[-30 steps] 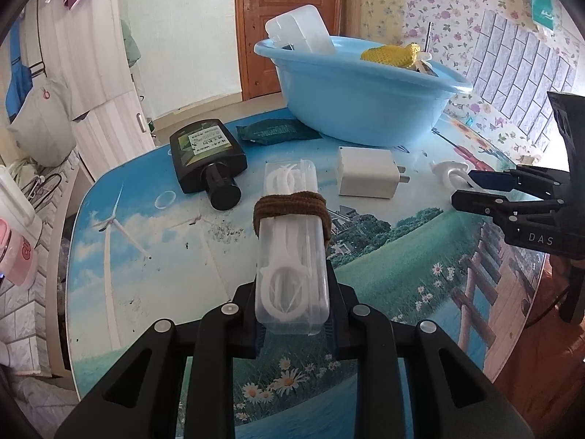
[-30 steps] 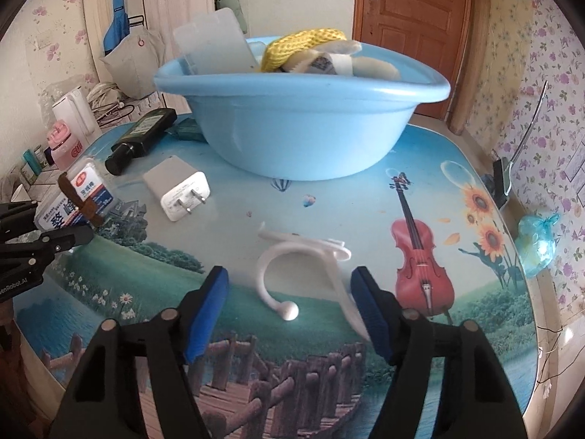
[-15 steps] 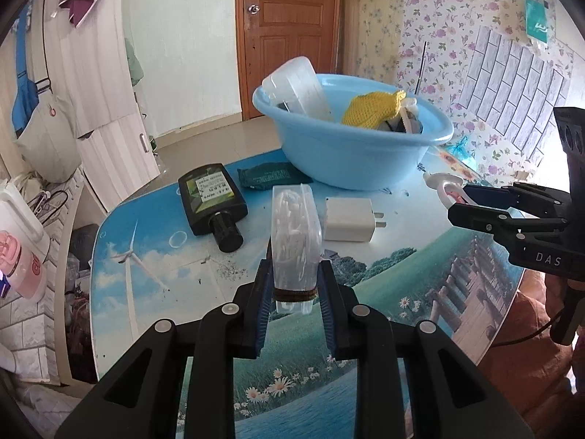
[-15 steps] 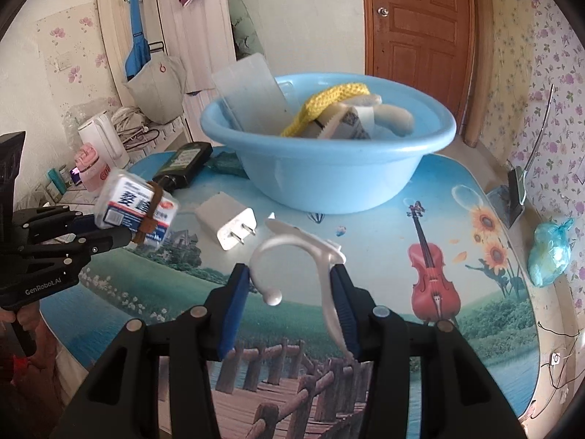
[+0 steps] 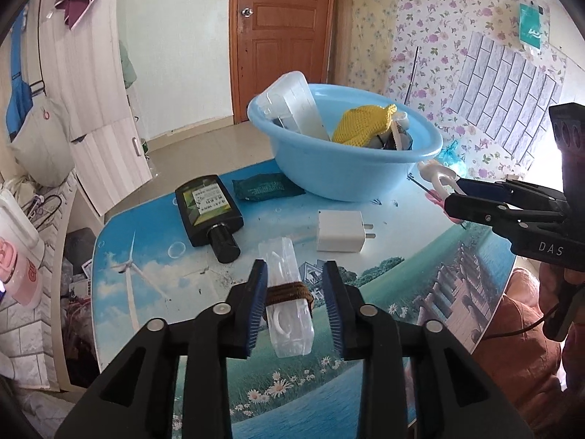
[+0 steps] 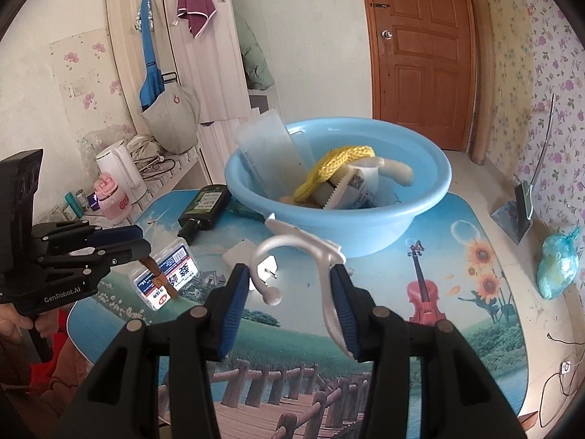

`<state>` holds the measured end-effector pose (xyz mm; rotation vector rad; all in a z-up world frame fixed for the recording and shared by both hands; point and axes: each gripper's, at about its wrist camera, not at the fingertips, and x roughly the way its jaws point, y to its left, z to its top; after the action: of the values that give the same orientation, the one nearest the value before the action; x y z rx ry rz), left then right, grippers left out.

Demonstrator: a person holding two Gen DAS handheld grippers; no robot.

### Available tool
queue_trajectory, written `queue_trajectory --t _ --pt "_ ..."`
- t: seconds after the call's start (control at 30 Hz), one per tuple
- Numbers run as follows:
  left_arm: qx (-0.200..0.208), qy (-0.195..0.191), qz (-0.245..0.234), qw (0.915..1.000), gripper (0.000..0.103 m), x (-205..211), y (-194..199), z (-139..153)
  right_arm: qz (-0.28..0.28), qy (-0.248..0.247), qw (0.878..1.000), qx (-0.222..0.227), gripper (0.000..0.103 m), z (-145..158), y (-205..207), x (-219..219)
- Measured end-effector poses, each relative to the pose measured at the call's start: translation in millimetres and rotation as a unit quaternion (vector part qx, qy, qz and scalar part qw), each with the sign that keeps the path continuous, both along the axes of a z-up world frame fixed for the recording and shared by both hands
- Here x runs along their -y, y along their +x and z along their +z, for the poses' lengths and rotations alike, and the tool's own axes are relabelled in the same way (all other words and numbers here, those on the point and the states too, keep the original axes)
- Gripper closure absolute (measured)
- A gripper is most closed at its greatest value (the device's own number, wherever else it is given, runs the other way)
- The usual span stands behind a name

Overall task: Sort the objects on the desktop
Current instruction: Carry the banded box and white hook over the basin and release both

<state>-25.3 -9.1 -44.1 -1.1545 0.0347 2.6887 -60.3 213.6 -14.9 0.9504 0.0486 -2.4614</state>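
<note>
The left gripper [image 5: 295,305] is opening around the clear floss-pick box [image 5: 289,301]; the right gripper [image 6: 290,305] is holding the white hook [image 6: 310,252]. The blue basin [image 6: 365,225] is sitting straight ahead, nearer the right one.

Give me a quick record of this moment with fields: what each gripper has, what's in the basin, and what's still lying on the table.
left gripper: jaws opening, clear plastic box with a brown band between them, pads not pressing it
right gripper: shut on white plastic hook, lifted off the table
blue basin: yellow mesh cloth, clear container, other items hard to identify
table: black bottle lying flat, white charger, dark green packet
</note>
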Motion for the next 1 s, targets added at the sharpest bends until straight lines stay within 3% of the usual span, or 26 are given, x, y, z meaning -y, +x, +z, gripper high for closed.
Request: queue_trajectory --t 0.03,0.07,0.3,0.37,0.4,0.53,0.77,1.0 --pt "0.004 0.0 -0.001 1.0 0.054 0.6 -0.4 -3.4 0.0 0.0 1.0 0.004 0.058 -2.5 -1.3 0.0" --pt "0.008 0.001 -0.002 1.0 0.051 0.7 -1.0 -6.5 0.0 0.001 1.0 0.006 0.058 -4.7 -1.1 -0.1" --pt "0.03 -0.013 -0.003 0.9994 0.05 -3.4 -13.8 -28.4 -0.001 0.003 1.0 0.017 0.058 -12.6 -2.6 -0.3" --pt "0.034 -0.016 -0.004 0.9993 0.059 -4.9 -15.4 -33.2 0.0 0.004 1.0 0.019 0.058 -13.6 -3.0 0.2" --pt "0.034 -0.019 -0.002 0.9992 0.071 -5.1 -15.4 -34.4 0.0 0.005 1.0 0.019 0.058 -13.8 -3.1 -0.1" --pt "0.03 -0.017 -0.001 0.9994 0.072 -2.8 -13.0 -33.2 -0.005 0.003 1.0 0.018 0.058 -12.9 -3.5 -2.3" --pt "-0.001 -0.012 0.013 0.9998 0.072 4.6 -5.9 -4.1 -0.003 0.001 1.0 0.009 0.058 -6.1 -1.1 -1.7" --pt "-0.05 0.01 0.008 0.9987 0.072 2.9 -7.0 47.3 0.003 -0.012 1.0 -0.024 0.058 19.2 0.4 0.4"
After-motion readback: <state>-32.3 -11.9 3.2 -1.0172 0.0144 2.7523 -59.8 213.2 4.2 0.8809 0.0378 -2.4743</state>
